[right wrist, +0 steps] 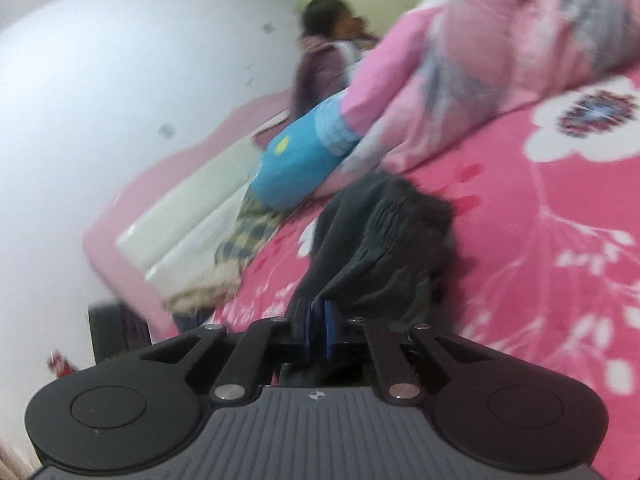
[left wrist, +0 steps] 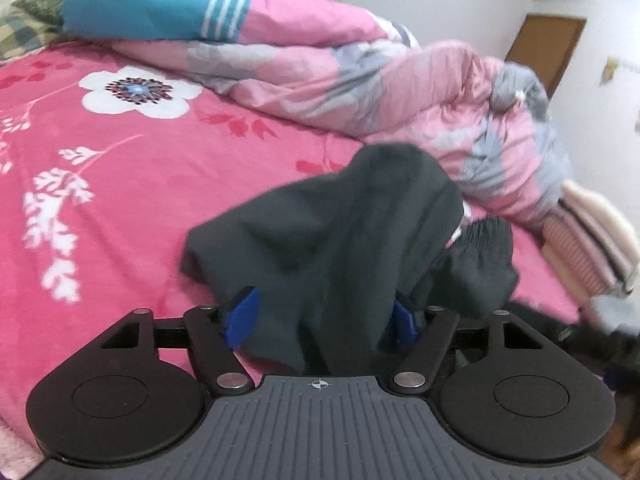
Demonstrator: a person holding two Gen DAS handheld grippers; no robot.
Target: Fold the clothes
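A dark grey garment (left wrist: 340, 232) hangs bunched above the pink floral bedsheet (left wrist: 120, 200). In the left wrist view my left gripper (left wrist: 322, 318) stands open, its blue pads (left wrist: 240, 316) wide apart, and a fold of the garment drapes down between them. A ribbed, elastic edge of the garment (left wrist: 484, 248) shows to the right. In the right wrist view my right gripper (right wrist: 319, 330) is shut on the dark garment (right wrist: 384, 240), the blue pads (right wrist: 330, 330) pinching its ribbed edge, and the cloth bunches ahead of the fingers.
A rumpled pink and grey quilt (left wrist: 380, 80) with a blue patch lies along the far side of the bed. Folded striped clothes (left wrist: 592, 248) are stacked at the right edge. A person (right wrist: 324, 52) sits by the headboard (right wrist: 184, 208) and a checked pillow (right wrist: 248, 232).
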